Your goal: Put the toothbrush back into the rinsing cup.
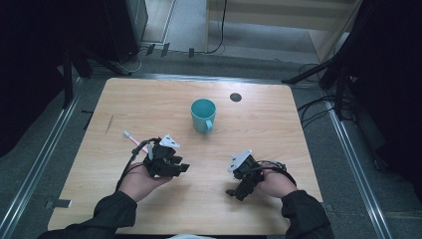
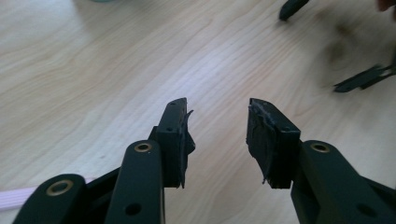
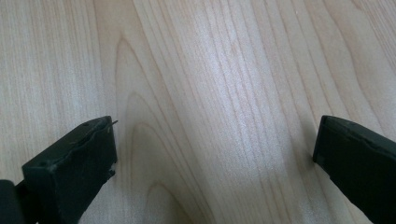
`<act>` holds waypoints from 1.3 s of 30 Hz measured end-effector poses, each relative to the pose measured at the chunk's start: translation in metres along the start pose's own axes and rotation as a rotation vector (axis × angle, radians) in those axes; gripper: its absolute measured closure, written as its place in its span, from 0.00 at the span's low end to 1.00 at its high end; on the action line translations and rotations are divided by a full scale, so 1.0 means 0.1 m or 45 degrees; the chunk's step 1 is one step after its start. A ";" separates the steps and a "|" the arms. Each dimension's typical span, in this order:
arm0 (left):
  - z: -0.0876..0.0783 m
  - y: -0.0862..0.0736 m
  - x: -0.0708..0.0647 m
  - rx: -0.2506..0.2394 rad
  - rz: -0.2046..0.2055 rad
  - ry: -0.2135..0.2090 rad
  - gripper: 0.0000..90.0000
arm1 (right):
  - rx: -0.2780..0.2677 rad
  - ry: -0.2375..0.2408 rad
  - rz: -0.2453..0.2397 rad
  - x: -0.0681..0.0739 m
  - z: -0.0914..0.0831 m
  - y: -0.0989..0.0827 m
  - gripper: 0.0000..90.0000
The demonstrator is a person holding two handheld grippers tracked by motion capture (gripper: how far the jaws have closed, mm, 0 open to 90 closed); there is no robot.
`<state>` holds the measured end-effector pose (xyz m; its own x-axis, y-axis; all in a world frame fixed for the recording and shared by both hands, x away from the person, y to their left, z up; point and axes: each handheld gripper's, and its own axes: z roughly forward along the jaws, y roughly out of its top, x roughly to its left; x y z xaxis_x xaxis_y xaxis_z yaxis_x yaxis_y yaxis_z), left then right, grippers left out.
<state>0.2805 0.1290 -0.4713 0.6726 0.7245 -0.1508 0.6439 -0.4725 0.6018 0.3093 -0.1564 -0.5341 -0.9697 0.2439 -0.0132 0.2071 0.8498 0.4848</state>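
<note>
The high view shows the whole wooden table (image 1: 149, 99), with a teal cup (image 1: 203, 114) standing alone near the middle of its far edge and a small dark round hole (image 1: 236, 97) just beyond the cup. Nearer the front edge, the left gripper (image 1: 171, 167) and right gripper (image 1: 238, 189) rest in the person's hands, well apart, and a pink and white cable (image 1: 133, 139) trails behind the left one. The gripper views show up close that both pairs of jaws are spread over bare wood, the right pair wider.

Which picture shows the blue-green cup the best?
The high view: the whole cup stands upright mid-table, handle toward the person. The left gripper view catches just a blurry sliver at its top edge; the right gripper view looks at bare wood.
</note>
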 end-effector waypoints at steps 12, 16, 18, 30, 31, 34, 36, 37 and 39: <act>-0.01 -0.02 0.10 0.020 -0.040 0.029 0.57 | -0.003 0.003 0.002 0.00 0.00 0.00 0.00; -0.02 -0.02 0.12 0.030 -0.072 0.036 0.56 | -0.001 -0.001 0.004 0.01 0.00 0.00 0.00; -0.04 -0.03 0.14 0.036 -0.090 0.036 0.56 | 0.002 0.001 -0.002 0.00 0.00 0.01 0.00; -0.19 -0.06 0.33 0.045 -0.215 0.121 0.55 | -0.001 0.011 -0.020 -0.01 0.02 0.04 0.00; -0.20 -0.06 0.36 0.053 -0.238 0.129 0.55 | 0.000 0.010 -0.020 -0.01 0.02 0.04 0.00; -0.23 -0.04 0.43 0.071 -0.298 0.153 0.56 | 0.003 0.010 -0.021 -0.01 0.02 0.04 0.00; -0.25 -0.03 0.49 0.084 -0.334 0.158 0.56 | 0.003 0.017 -0.024 -0.01 0.02 0.04 0.00; -0.26 -0.01 0.55 0.111 -0.360 0.171 0.56 | 0.006 0.018 -0.024 -0.01 0.02 0.05 0.00; -0.25 -0.01 0.57 0.122 -0.363 0.188 0.56 | 0.007 0.019 -0.025 -0.01 0.02 0.05 0.00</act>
<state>0.3093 0.1834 -0.4602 0.4045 0.8961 -0.1829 0.8347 -0.2800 0.4742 0.3114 -0.1516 -0.5340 -0.9754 0.2200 -0.0094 0.1886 0.8568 0.4800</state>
